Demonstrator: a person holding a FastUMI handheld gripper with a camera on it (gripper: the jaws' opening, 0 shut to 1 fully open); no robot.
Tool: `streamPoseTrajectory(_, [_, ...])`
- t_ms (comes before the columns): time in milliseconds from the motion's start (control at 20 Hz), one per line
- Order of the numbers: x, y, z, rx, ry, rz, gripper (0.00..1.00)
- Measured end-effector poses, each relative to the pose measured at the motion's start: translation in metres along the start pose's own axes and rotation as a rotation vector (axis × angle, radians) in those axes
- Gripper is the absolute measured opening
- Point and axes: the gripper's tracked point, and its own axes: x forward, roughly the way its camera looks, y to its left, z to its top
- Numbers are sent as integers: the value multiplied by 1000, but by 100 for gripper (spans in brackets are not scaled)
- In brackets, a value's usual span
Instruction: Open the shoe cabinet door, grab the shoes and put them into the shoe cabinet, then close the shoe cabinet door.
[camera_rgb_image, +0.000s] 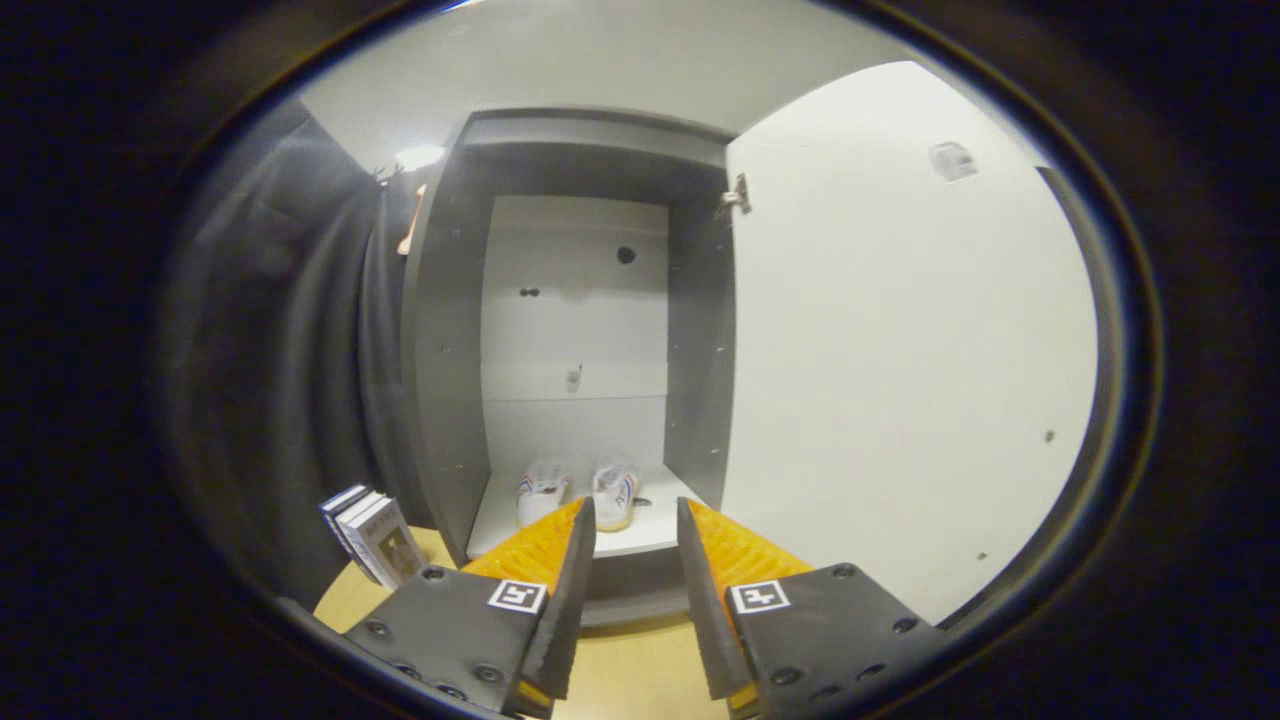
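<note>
Two shoes sit in cabinet beyond parted, empty fingers.

You have one shoe cabinet ahead of you, with one door swung open beside it. Inside the cabinet, on its bottom shelf, sit two shoes, side by side. Just outside the cabinet, on the tabletop, stand what look like three books. You hold one gripper, its two fingers spread apart with nothing between them.
</note>
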Motion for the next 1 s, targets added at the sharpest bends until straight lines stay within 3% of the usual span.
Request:
streamPoseTrajectory(450, [-70,-120,26,-4,-33,-54,52])
streamPoseTrajectory(700, [-102,-177,33,-10,-31,-4,52])
streamPoseTrajectory(1000, [-104,-244,29,-2,-27,20,52])
